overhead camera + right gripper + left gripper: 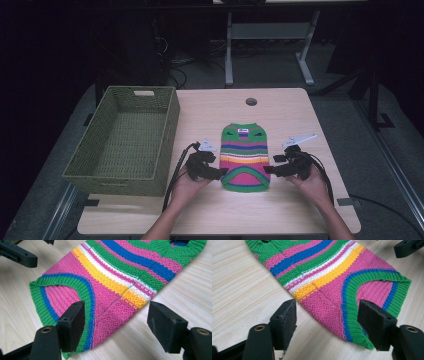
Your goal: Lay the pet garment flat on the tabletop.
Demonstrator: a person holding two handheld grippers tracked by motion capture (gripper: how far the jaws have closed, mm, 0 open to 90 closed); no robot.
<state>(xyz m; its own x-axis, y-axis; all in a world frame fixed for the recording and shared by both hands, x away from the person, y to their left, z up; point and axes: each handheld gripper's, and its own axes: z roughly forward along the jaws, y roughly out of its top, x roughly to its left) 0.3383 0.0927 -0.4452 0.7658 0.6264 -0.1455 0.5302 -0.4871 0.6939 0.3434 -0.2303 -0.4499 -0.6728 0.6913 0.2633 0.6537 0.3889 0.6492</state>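
- Green wicker basket point(125, 140) sits at the desk's point(280, 210) left edge, outboard of the left tool point(212, 172); nothing in it. If the knit is bound for it, that leg looks not yet begun.
- Left tool: jaws stand wide, pads bare, nothing gripped. In the left gripper view the left tool point(327, 320) points at the hem corner w/ the corner lying between its pads, unpinched.
- Striped knit sweater point(245, 157) lies flat btwn the two tools, neck end away from the person, arched hem end nearest. In the left gripper view the sweater point(329, 277) spreads ahead of the jaws; no fold visible, so it reads as laid out and smoothed, w/ folding or lifting left to do.
- Right tool point(272, 169): jaws likewise wide, holding nothing. The right gripper view has the right tool point(115, 322) straddling the opposite hem corner of the sweater point(120, 277), one pad over the green-blue trim, the other over bare desk beside the edge.
- Both tools hang just beside the hem, one per side, roughly mirrored.
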